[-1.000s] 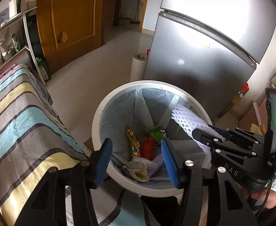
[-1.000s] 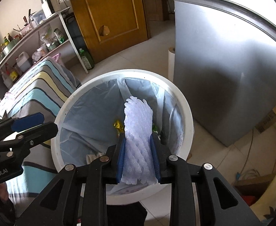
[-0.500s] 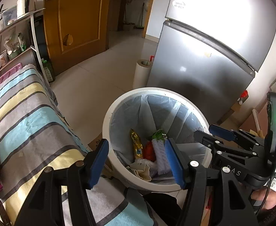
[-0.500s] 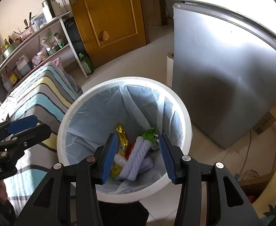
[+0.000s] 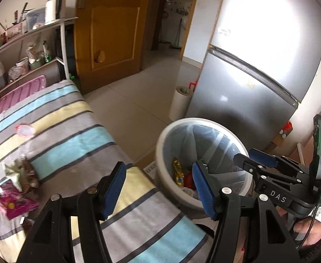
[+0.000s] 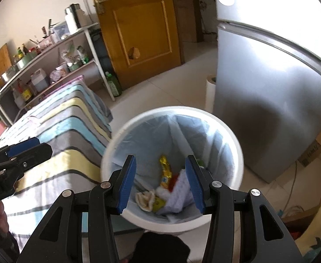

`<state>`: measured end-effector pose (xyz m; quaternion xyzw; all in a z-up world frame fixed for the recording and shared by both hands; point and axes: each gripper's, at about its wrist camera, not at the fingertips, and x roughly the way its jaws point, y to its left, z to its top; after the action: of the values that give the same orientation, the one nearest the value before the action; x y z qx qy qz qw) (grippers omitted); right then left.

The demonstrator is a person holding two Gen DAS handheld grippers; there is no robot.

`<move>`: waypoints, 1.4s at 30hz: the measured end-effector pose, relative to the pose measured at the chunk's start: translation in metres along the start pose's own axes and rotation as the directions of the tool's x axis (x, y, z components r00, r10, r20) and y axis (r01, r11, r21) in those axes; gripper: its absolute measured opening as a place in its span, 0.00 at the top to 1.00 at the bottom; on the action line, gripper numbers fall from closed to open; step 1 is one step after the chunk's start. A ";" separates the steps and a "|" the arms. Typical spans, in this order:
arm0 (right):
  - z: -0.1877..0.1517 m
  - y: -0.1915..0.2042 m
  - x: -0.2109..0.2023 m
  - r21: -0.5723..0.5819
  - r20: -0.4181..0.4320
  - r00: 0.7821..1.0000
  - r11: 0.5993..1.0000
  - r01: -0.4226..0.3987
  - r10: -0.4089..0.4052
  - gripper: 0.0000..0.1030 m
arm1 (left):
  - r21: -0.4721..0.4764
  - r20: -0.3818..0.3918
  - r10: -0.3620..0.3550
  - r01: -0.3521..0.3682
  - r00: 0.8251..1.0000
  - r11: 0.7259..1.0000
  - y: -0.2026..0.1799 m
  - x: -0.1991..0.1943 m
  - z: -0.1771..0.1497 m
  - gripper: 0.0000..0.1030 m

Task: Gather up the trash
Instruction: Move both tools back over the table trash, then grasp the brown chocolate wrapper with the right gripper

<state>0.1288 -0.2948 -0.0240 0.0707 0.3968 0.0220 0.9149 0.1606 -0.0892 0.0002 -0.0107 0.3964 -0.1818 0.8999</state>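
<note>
From the left wrist camera, the left gripper (image 5: 158, 188) had its blue-padded jaws spread wide with nothing between them. Just ahead and to its right stood a white trash bin (image 5: 160, 144) lined with a pale bag; a gold snack wrapper (image 5: 177, 172) and something red lay in the bottom. Below and to the left of the jaws stretched a striped cloth (image 5: 72, 144). Far to the gripper's left on that cloth lay loose litter: a magenta packet (image 5: 13, 203), some crumpled greenish scraps (image 5: 14, 173) and a small pink round lid (image 5: 25, 129). The right gripper (image 5: 255, 160) showed at the right edge, seen side-on. A grey fridge (image 5: 248, 92) stood beyond the bin.

From the right wrist camera, the right gripper (image 6: 160, 184) hung directly over the trash bin (image 6: 237, 144), its jaws also spread and holding nothing. Straight below, between the pads, lay white foam netting (image 6: 178, 188), the gold snack wrapper (image 6: 165, 173) and a crumpled tissue (image 6: 145, 198). The left gripper (image 6: 18, 151) sat off to the left above the striped cloth (image 6: 72, 118).

Judged from this, the foam piece was binned and the step in hand was turning toward more rubbish. The next move likely called for carrying the left gripper leftward over the cloth, lowering its open jaws around the magenta packet or scraps, and pinching a thin, floppy edge cleanly.
</note>
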 end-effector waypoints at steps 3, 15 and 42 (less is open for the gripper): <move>0.002 0.019 -0.006 -0.023 0.021 0.999 0.999 -0.026 0.027 0.54 | -0.013 0.021 0.040 -0.040 0.999 0.999 0.015 -0.014 -0.003 0.37; 0.002 0.091 -0.004 -0.109 0.030 0.989 0.984 -0.139 0.143 0.54 | -0.135 0.075 0.160 -0.149 0.984 0.980 0.085 -0.057 -0.023 0.35; -0.046 0.264 0.048 -0.277 -0.205 0.884 0.841 -0.465 0.421 0.46 | -0.343 0.026 0.296 -0.270 0.955 0.900 0.228 -0.101 -0.094 0.29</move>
<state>0.1324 -0.0241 -0.0507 0.0103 0.4221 0.3017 0.8548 0.1036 0.1692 -0.0297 -0.1129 0.3837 0.0217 0.9163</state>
